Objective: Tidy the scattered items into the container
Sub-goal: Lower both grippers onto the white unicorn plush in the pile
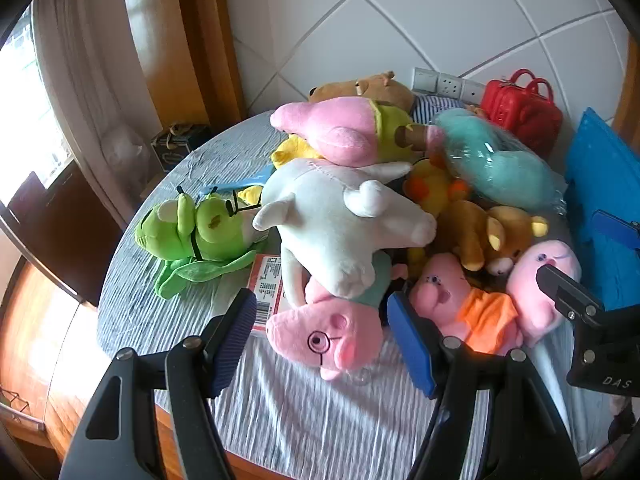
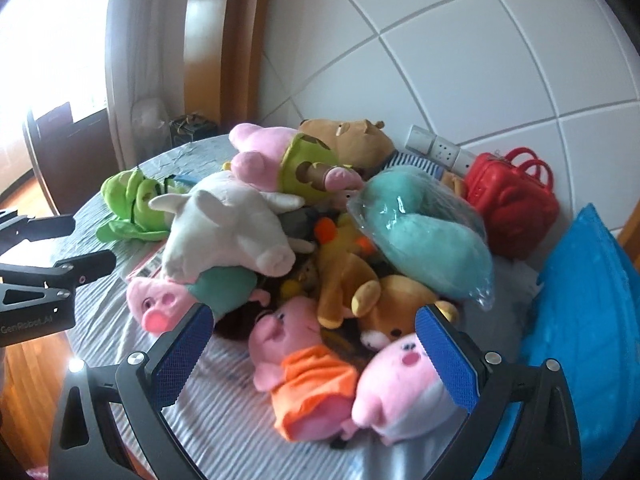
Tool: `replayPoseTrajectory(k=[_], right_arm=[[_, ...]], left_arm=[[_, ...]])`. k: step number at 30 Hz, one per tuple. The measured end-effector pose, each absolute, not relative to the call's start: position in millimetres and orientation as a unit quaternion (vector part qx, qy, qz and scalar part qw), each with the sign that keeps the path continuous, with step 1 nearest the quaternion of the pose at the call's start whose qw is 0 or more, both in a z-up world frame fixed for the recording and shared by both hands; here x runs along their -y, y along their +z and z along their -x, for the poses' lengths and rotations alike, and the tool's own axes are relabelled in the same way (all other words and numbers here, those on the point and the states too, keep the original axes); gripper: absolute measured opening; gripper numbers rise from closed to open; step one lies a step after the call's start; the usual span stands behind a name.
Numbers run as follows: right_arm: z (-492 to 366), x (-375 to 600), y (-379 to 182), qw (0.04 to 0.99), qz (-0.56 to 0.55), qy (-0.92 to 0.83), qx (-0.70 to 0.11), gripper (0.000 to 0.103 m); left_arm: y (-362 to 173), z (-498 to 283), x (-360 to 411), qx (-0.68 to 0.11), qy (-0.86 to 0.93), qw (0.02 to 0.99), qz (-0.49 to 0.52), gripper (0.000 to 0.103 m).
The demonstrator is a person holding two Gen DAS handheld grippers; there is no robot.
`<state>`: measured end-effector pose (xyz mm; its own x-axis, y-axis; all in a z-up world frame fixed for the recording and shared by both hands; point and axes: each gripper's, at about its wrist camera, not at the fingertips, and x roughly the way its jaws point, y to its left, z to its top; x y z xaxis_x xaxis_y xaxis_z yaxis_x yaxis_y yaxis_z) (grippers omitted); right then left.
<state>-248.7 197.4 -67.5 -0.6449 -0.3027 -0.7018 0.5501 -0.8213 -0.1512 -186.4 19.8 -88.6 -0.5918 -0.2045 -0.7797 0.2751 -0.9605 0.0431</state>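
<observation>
Where heaped, white plush pig snout points right.

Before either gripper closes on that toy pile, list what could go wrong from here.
1. The white plush lies across the pink pig with glasses; pulling the pig out may roll the white plush off the pile.
2. The teal plush is wrapped in glossy plastic and may slip from the pads.
3. The left gripper and the right gripper, both open, are close together over the pile's front and could collide.

Plush toys heaped on table, handbag behind, container right.
</observation>
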Motion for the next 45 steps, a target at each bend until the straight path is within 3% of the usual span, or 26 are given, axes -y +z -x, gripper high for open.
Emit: replayPoseTrajectory(k=[8, 9, 11, 19, 31, 37, 39, 42, 44, 45], right_arm=[[285.2, -172.9, -89.3, 0.250, -0.373, -0.876, -0.174, 0.103], [288.2, -168.2, -92.5, 0.248, -0.377, -0.875, -0.174, 0.103], [294.7, -158.9, -98.9, 0.237, -0.385, -0.875, -0.172, 0.103], [317.2, -123.1, -123.7, 0.189, -0.423, -0.876, -0.138, 0.103], [337.5, -99.9, -154.0, 0.149, -0.463, -0.867, -0.103, 0.103], [349.0, -100.3, -160.7, 0.159, -0.477, -0.860, -0.084, 0.103], [348.5, -96.5, -156.0, 0.181, -0.473, -0.859, -0.077, 0.102], [343.2, -86.4, -145.5, 0.220, -0.459, -0.857, -0.075, 0.088], [340.3, -78.7, -140.1, 0.235, -0.448, -0.859, -0.075, 0.061], [340.1, -75.0, -139.1, 0.241, -0.445, -0.860, -0.074, 0.055]], left_arm=[[-109.8, 216.3, 17.4, -0.064, -0.877, 0.129, -0.459, 0.069], [-112.5, 221.0, 25.0, -0.066, -0.876, 0.126, -0.461, 0.077], [-116.7, 230.3, 41.1, -0.065, -0.874, 0.120, -0.466, 0.082], [-133.6, 273.9, 93.4, -0.044, -0.872, 0.071, -0.481, 0.082], [-164.8, 312.8, 110.1, -0.023, -0.861, 0.008, -0.508, 0.082], [-178.9, 323.3, 111.7, -0.037, -0.853, -0.013, -0.520, 0.076], [-179.9, 325.4, 111.4, -0.043, -0.854, -0.020, -0.518, 0.065], [-176.9, 327.8, 108.6, -0.043, -0.855, -0.037, -0.515, 0.045], [-174.6, 327.8, 105.7, -0.037, -0.857, -0.049, -0.512, 0.039], [-173.9, 327.4, 105.3, -0.036, -0.858, -0.053, -0.510, 0.033]])
